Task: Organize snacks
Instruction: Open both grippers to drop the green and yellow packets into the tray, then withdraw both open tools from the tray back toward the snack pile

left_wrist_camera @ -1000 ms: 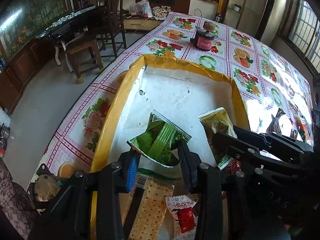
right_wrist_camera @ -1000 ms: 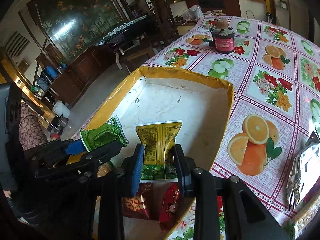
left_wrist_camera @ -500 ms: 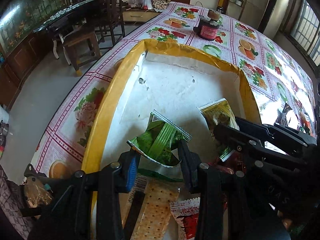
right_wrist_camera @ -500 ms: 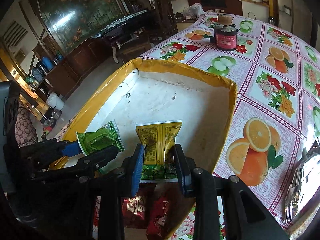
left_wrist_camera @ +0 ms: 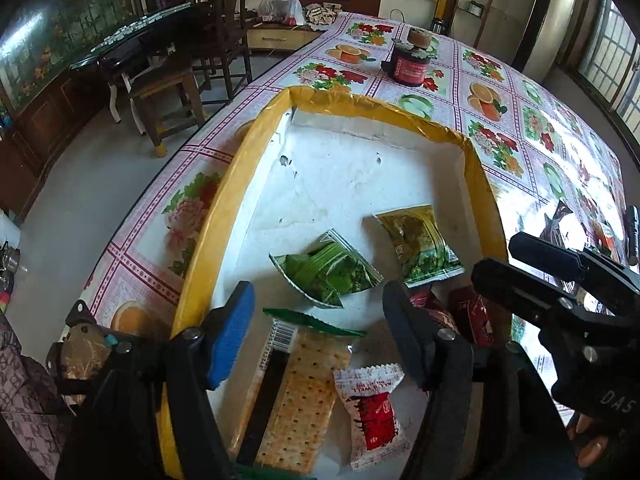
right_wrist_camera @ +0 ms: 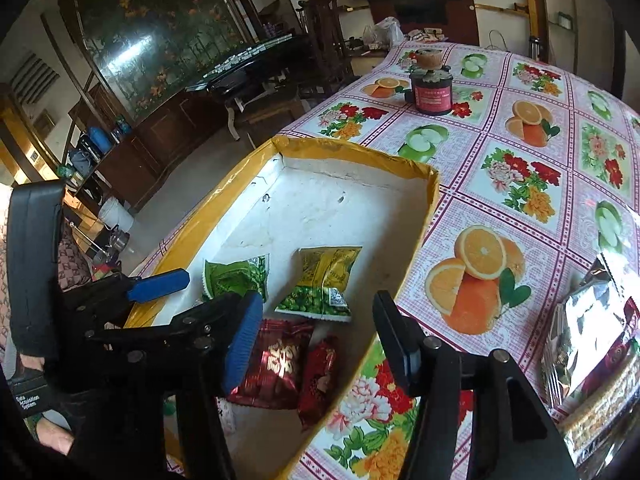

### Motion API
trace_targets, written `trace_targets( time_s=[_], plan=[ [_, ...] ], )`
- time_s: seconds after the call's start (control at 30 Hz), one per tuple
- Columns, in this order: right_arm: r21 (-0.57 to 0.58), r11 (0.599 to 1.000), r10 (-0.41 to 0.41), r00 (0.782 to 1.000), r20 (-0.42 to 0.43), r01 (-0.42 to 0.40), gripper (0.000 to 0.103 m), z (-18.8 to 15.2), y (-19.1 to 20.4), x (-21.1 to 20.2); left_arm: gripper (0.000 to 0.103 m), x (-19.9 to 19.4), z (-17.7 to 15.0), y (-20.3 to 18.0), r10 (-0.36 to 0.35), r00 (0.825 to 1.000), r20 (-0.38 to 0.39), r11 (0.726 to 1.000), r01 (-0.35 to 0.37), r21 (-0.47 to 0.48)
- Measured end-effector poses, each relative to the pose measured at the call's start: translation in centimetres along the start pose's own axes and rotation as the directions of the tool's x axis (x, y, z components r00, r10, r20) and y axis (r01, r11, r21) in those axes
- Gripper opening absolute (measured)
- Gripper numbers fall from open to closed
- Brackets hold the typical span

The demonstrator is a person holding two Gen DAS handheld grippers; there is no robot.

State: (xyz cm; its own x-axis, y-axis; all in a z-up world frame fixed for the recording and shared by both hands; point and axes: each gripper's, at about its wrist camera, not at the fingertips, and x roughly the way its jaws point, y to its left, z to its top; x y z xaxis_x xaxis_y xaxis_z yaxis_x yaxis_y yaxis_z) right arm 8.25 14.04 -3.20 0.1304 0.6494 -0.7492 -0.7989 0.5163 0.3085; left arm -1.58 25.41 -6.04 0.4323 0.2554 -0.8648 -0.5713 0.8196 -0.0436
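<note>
**Both grippers opening over the snack box**

Left wrist view: the left gripper [left_wrist_camera: 318, 334] points steeply down into the yellow-rimmed white box [left_wrist_camera: 208, 248], its jaws opening and empty. The green snack packet [left_wrist_camera: 326, 274] lies loose on the box floor just beyond the fingertips, touching neither pad. Beside it lies the yellow-green packet [left_wrist_camera: 418, 250]. Only this view shows the cracker pack [left_wrist_camera: 300, 396] and the red-and-white candy packet [left_wrist_camera: 370, 408] beneath the jaws — and the right gripper [left_wrist_camera: 520, 264] reaching in from the right.

Right wrist view: the right gripper [right_wrist_camera: 316, 340] also tilts down, jaws opening, nothing gripped; the yellow-green packet [right_wrist_camera: 326, 284] rests flat ahead. Seen only here — dark red packets [right_wrist_camera: 280, 364] near the box edge and a silver foil bag [right_wrist_camera: 588, 328] on the fruit-print tablecloth [right_wrist_camera: 516, 184].
</note>
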Motion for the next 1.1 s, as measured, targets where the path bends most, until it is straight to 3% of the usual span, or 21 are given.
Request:
trace_targets(
  time_s=[0.4,1.1],
  plan=[
    [0.097,0.994,-0.063,0.996,0.065,0.056,0.059,-4.6,-3.8,-7.0,0.073,-5.0,-2.1,-2.8,0.041,0.991,0.124,0.999,-0.045,0.024],
    [0.216,0.968,-0.156,0.979,0.128,0.125,0.063,-9.9,-9.3,-14.2,0.077,-9.9,-4.4,-8.1,0.015,0.976,0.216,0.994,-0.038,0.099]
  ],
)
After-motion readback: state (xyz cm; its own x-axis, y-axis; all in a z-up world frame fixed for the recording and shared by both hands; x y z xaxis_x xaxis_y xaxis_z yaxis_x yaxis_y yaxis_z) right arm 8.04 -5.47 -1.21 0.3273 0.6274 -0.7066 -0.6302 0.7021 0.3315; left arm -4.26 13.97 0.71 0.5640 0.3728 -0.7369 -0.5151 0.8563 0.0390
